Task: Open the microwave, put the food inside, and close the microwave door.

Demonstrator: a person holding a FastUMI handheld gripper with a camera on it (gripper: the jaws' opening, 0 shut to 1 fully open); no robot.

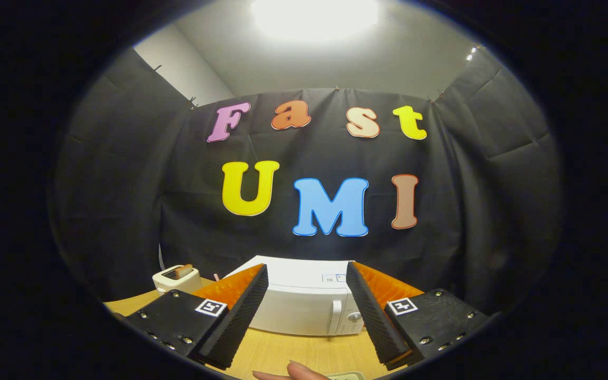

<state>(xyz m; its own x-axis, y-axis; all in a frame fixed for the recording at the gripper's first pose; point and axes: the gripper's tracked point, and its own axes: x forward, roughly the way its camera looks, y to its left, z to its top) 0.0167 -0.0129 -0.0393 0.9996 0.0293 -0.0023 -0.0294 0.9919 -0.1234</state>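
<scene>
While held above the tabletop [304, 351], the hand-held gripper [306, 303] is spread wide, nothing gripped.
Closed white microwave [298, 303] is framed between its fingers; toaster [176, 278] is seen beside.

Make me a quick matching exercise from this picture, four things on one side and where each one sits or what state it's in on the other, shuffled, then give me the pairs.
Things:
1. microwave
2. toaster
3. gripper
4. fingertip

Places or states:
A. open, holding nothing
B. door closed, ahead between the fingers
C. at the near table edge, below the fingers
D. on the table left of the microwave, with toast in it

Pairs: 1-B, 2-D, 3-A, 4-C
</scene>
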